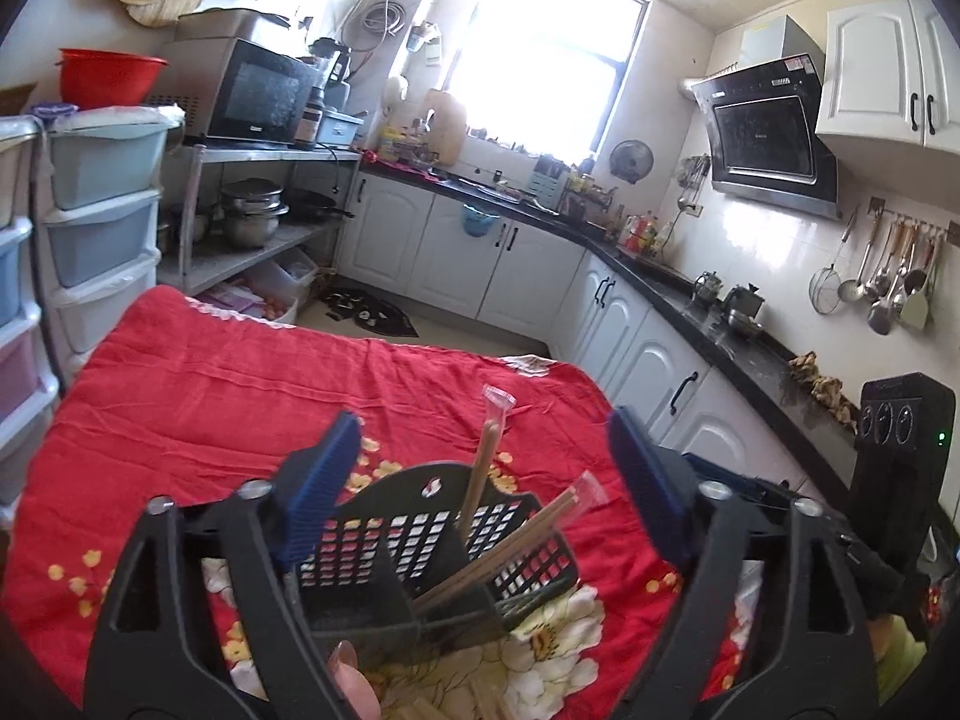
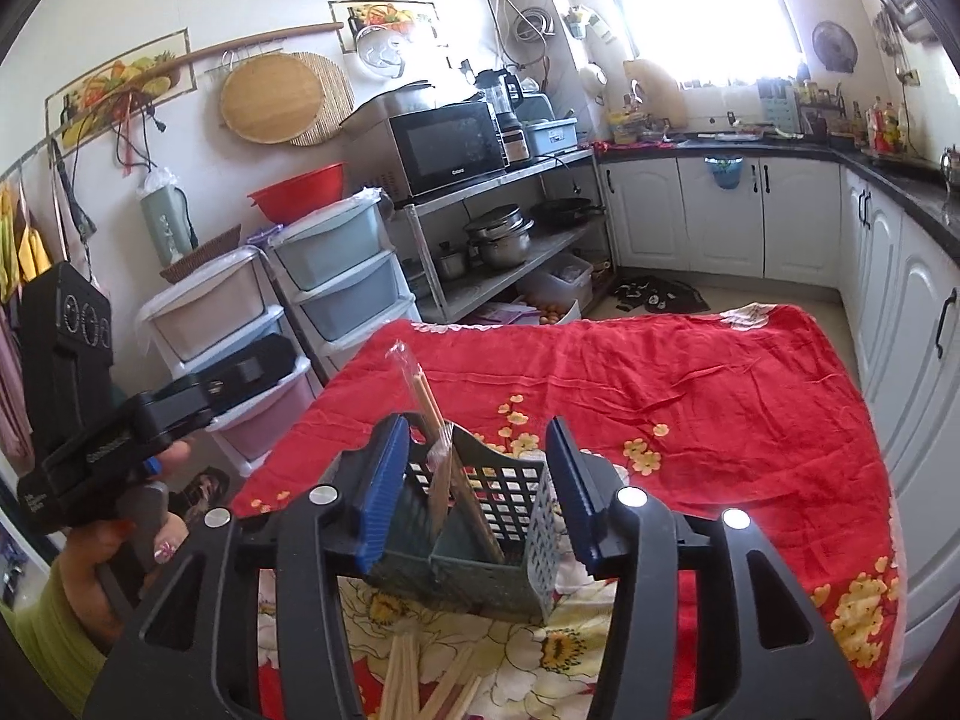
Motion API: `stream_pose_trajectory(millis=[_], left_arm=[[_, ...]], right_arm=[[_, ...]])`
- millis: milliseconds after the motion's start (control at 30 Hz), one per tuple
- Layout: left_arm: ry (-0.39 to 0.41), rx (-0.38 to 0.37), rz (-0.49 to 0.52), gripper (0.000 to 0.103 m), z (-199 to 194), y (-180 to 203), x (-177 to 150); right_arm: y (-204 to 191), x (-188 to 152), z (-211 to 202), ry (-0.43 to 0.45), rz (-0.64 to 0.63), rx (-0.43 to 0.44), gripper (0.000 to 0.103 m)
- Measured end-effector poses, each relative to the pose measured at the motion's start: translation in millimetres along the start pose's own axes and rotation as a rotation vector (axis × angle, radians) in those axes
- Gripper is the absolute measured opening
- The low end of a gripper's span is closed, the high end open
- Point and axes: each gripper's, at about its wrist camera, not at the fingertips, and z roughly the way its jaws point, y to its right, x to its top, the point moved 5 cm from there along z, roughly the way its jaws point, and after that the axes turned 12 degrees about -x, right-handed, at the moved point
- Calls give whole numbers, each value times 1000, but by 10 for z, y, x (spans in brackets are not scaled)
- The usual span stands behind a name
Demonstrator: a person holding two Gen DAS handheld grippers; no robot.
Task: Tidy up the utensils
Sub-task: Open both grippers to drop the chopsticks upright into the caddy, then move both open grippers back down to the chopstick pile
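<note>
1. Partly done: several wrapped wooden chopsticks (image 1: 480,474) already standing in the dark slotted plastic utensil caddy (image 1: 432,546), low in the centre of the left-wrist frame.
2. Left to do, judging by the layout: loose wooden chopsticks (image 2: 414,684) lying on the flowered red cloth over the bench (image 2: 690,396), at the bottom edge of the right-wrist frame, just in front of the caddy.
3. Caddy split by partitions into compartments; one pair upright toward the back wall, others leaning right in the adjoining compartment; nearest compartment apparently empty.
4. Left tool (image 1: 486,480): blue-padded jaws spread wide either side of the caddy, nothing clamped.
5. Right tool (image 2: 474,486): jaws apart, straddling the caddy's upper rim, pads close beside its walls, no visible squeeze.
</note>
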Motion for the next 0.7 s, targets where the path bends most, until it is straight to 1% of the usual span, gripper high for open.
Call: stream_pose_trajectory(millis=[100, 167, 267, 367, 700], left_arm=[[-5, 9, 11, 92, -75, 5, -58], [-5, 23, 22, 92, -114, 16, -92], [-10, 41, 34, 92, -157, 15, -153], [-11, 50, 35, 92, -190, 13, -218], [-9, 70, 46, 92, -310, 25, -373]], right_arm=[[-10, -50, -47, 10, -18, -15, 51], [-1, -72, -72, 17, -19, -21, 55], [13, -102, -111, 27, -21, -26, 56], [20, -135, -149, 39, -27, -38, 61], [-43, -275, -293, 67, -58, -59, 69]])
